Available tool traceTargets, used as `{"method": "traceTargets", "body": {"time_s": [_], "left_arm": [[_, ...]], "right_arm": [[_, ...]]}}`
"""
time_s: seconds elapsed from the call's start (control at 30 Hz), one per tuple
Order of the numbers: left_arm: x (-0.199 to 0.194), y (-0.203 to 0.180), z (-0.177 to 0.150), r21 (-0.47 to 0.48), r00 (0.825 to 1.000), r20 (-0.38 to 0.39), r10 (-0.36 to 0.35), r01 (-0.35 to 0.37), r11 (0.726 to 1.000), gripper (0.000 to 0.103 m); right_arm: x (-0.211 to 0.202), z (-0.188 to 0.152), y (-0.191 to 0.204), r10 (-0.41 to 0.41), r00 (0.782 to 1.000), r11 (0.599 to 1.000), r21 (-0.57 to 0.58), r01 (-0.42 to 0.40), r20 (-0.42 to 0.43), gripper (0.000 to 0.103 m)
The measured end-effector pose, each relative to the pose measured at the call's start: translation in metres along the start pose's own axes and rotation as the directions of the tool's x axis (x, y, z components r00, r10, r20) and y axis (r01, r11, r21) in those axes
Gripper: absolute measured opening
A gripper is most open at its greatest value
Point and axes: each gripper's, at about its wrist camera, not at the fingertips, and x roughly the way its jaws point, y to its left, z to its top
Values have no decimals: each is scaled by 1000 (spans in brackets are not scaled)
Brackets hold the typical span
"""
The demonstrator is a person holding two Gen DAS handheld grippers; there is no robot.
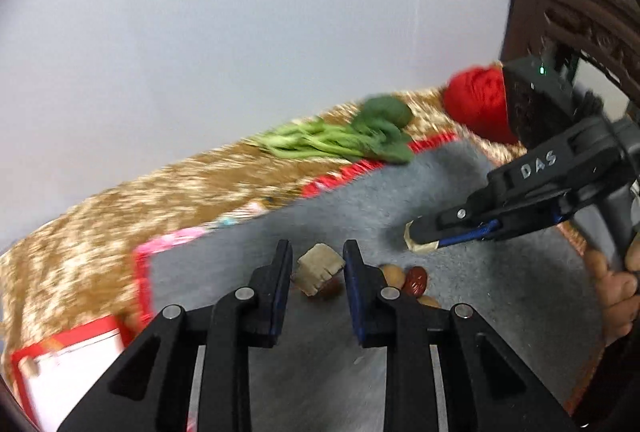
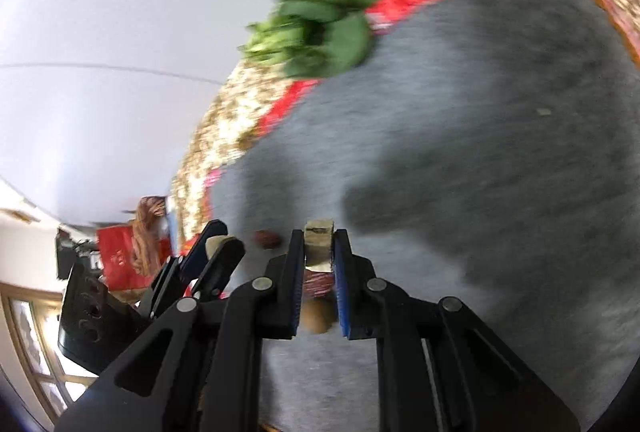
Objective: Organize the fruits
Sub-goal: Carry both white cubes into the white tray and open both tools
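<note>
Both grippers have lifted a pale tan chunk off the grey mat (image 1: 460, 192), so the step in hand looks like carrying pieces to be sorted.

The left gripper (image 1: 318, 258) pinches one blocky chunk (image 1: 320, 272) at frame centre. The right gripper (image 2: 319, 244) pinches another chunk (image 2: 319, 238), its long axis running up along the fingers (image 2: 296, 256).

Motion blur leaves the food's identity unsure. Small red and brown fruits (image 1: 414, 280) lie below on the mat, lower centre. Next comes a steady carry to a set-down spot.

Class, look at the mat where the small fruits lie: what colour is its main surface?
Grey, edged in red; the mat shows best in the right wrist view.
</note>
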Motion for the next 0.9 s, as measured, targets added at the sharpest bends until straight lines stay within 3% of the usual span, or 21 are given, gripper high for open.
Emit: {"method": "traceTargets", "body": {"time_s": [0.2,0.3,0.43,0.57,0.77,0.8,0.9], "left_arm": [[-73,43,-30,-139,988,9,155,-152,979,25],[-103,73,-63,-228,971,-48,236,-241,944,25],[-127,118,-120,-342,937,-177,301,-345,874,25],[-131,148,-156,-383,905,-281,320,-411,827,25],[-119,162,-173,-374,882,-356,310,-438,817,26],[-118,163,-172,-366,877,-358,321,-448,815,30],[-122,162,-166,-335,845,-361,395,-513,790,54]], "right_arm": [[15,-28,59,52,998,989,-136,-55,-26,15],[36,-52,96,76,994,973,-213,-90,-72,16],[75,-93,142,78,985,947,-299,-121,-152,16],[117,-138,178,44,973,920,-370,-128,-229,16],[166,-180,199,-19,957,894,-433,-113,-289,16],[174,-186,201,-39,955,888,-448,-102,-294,16],[185,-199,205,-71,949,871,-483,-91,-307,17]]}}
